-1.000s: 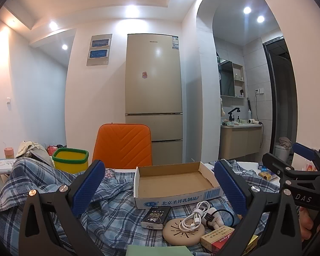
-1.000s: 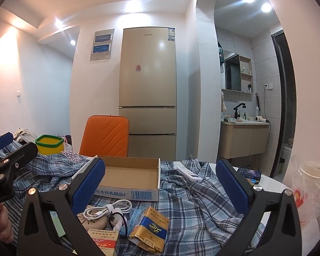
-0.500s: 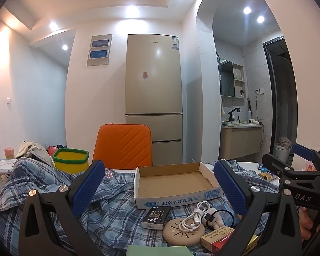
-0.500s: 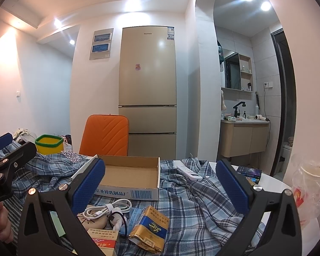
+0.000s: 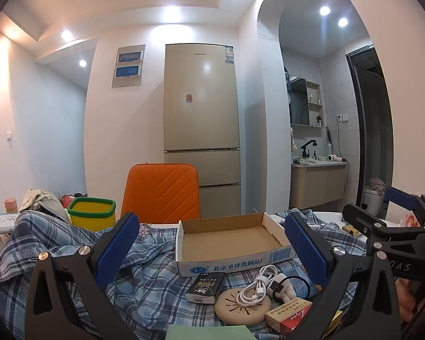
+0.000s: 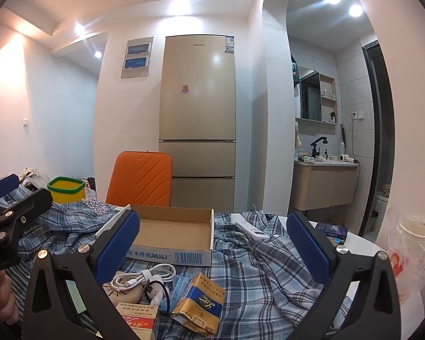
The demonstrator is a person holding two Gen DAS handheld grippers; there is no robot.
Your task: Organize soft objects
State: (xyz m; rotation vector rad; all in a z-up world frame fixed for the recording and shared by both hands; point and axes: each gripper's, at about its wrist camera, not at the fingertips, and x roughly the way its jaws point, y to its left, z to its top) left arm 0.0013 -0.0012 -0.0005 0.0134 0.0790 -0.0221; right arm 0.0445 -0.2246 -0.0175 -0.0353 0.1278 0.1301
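Behind everything stands a tall beige fridge (image 5: 201, 130), with an orange chair (image 5: 161, 191) in front of it and a washroom sink cabinet (image 6: 324, 185) off to the right. Nearer, a blue plaid shirt (image 5: 153, 277) lies rumpled across the table (image 6: 362, 245), spreading under and ahead of both tongs. The left tongs (image 5: 209, 252) are held wide apart and grip nothing; straight ahead between their fingers sits a shallow cardboard box (image 5: 231, 240) on the shirt. Just below that box, close to the tongs, lie a black packet (image 5: 206, 286), a round tan disc (image 5: 242, 306) with a coiled white cable (image 5: 256, 284) on top, and a red carton (image 5: 287, 316). A yellow bin (image 5: 92, 212) with a green rim stands beyond the left finger. The right tongs (image 6: 214, 250) are likewise spread apart and empty, hovering over the shirt; a blue and gold packet (image 6: 201, 306) lies between their fingers, and a white remote (image 6: 252, 231) rests on the cloth farther ahead. A plastic bag with a cup (image 6: 410, 252) sits outside the right finger.
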